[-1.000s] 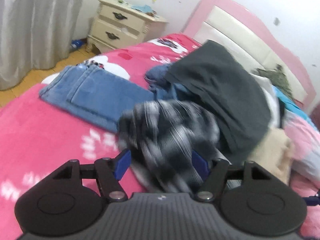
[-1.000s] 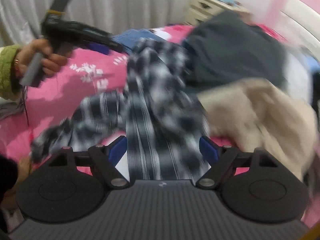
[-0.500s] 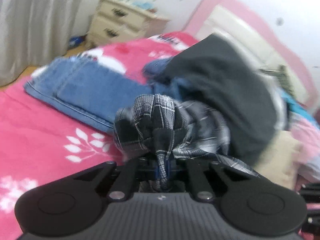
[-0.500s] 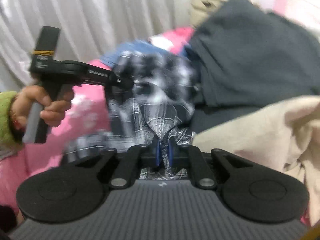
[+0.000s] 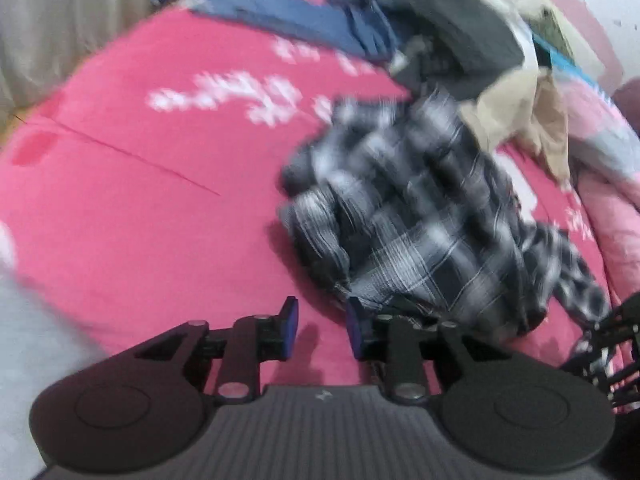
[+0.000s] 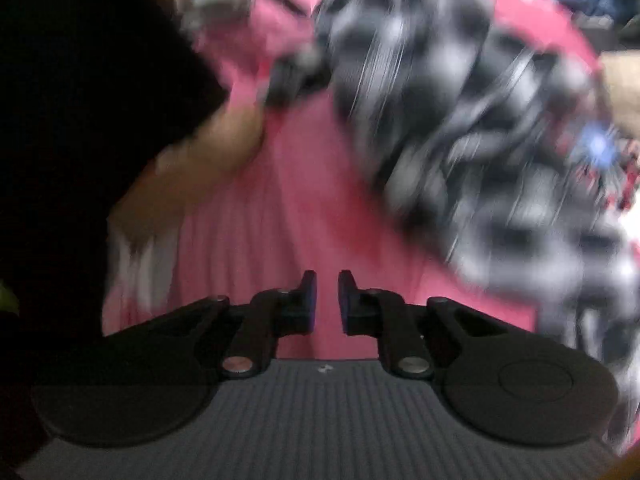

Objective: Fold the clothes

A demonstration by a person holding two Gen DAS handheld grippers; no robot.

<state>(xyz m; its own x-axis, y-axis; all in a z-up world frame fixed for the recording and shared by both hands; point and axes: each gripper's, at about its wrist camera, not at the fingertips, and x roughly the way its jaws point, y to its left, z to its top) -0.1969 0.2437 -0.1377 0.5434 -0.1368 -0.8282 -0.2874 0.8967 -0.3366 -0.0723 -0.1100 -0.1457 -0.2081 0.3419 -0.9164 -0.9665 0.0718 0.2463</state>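
A black-and-white plaid shirt (image 5: 420,216) lies crumpled on the pink bedspread (image 5: 160,184), blurred by motion. My left gripper (image 5: 318,326) hovers at the shirt's near edge with its jaws opening. Only pink bedspread shows between them; the cloth hem touches the outer side of its right finger (image 5: 354,320). In the right wrist view the same plaid shirt (image 6: 480,112) spreads to the upper right. My right gripper (image 6: 327,294) is over bare pink bedspread (image 6: 304,200), jaws opening with a narrow gap and nothing between them.
Folded blue jeans (image 5: 288,16), a dark grey garment (image 5: 452,20) and a beige garment (image 5: 532,120) lie heaped at the far side of the bed. A grey curtain (image 5: 60,20) hangs at the left. A dark sleeve and a hand (image 6: 192,152) fill the left of the right wrist view.
Both grippers closed on the plaid shirt half a second ago, pulled it across the bed toward the near side, and have now let go of it. The views tilted down toward the bedspread.
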